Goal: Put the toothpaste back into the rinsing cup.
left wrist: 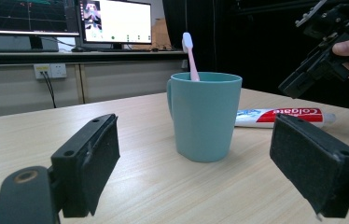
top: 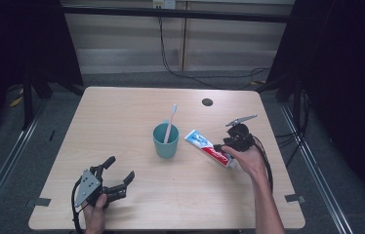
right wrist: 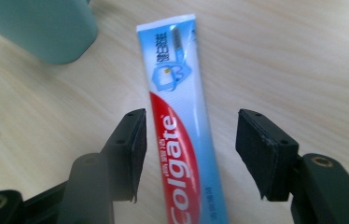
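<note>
Closest to the camera up top is the left claw (top: pixel 118 176), parked low on the pale wood-grain worktop (top: pixel 122 117) near the person's edge, jaws spread wide with nothing in them. It's aimed straight at the teal plastic cup (left wrist: pixel 205 116), so my guess is it's waiting to steady that. A pink toothbrush with a white head (top: pixel 171 123) stands in the cup, leaning on the rim.

The right claw (right wrist: pixel 189 156) is the busy one: jaws released, straddling the red, white and blue Colgate toothpaste tube (right wrist: pixel 182 140), one on each side, not touching yet. The tube lies flat just right of the cup, so looks lined up for a pinch across its width.
</note>
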A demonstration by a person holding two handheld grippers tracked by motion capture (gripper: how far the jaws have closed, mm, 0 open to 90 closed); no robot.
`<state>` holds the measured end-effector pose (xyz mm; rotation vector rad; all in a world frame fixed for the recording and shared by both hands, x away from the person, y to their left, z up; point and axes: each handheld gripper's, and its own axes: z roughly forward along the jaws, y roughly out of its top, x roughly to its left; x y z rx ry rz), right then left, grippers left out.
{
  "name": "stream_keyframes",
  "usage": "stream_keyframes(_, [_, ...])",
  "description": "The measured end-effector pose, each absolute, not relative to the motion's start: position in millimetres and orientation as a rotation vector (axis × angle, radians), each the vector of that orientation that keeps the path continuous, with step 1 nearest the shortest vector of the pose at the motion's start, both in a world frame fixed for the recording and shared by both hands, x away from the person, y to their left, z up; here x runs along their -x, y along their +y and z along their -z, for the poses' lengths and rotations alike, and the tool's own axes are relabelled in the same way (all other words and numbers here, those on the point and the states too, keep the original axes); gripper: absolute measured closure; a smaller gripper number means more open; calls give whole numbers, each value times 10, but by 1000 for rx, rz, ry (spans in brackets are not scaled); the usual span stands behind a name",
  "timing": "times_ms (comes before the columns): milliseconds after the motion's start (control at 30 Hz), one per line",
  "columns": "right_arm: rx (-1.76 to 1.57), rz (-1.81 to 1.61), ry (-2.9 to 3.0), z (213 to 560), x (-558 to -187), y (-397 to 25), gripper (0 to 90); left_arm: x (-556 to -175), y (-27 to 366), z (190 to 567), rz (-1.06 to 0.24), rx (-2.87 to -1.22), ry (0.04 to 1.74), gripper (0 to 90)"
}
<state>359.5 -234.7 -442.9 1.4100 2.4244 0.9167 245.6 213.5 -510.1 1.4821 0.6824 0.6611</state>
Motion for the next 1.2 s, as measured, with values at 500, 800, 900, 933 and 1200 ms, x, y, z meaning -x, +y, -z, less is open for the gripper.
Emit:
stream_keyframes(500, [-1414, -788, 2522, 4453, -3794, -2283, 405, -2456, 2137, 5101, -662, -1482, 681, 157])
stream_keyframes(800, [-1435, -728, 2560, 4544, -3879, -2248, 389, -2458, 2136, 5101, -655, -1483, 677, 157])
stream_keyframes(900, [-1447, -719, 2569, 4580, -3910, -2237, 392, -2457, 2137, 5101, -655, -1483, 676, 158])
stream_keyframes(933, [-1442, -711, 2578, 4593, -3918, -2234, 391, -2457, 2137, 5101, -656, -1483, 677, 157])
stream_keyframes(1200, [-1429, -705, 2617, 4683, -3954, -2157, 399, -2457, 2139, 5101, -659, -1483, 676, 158])
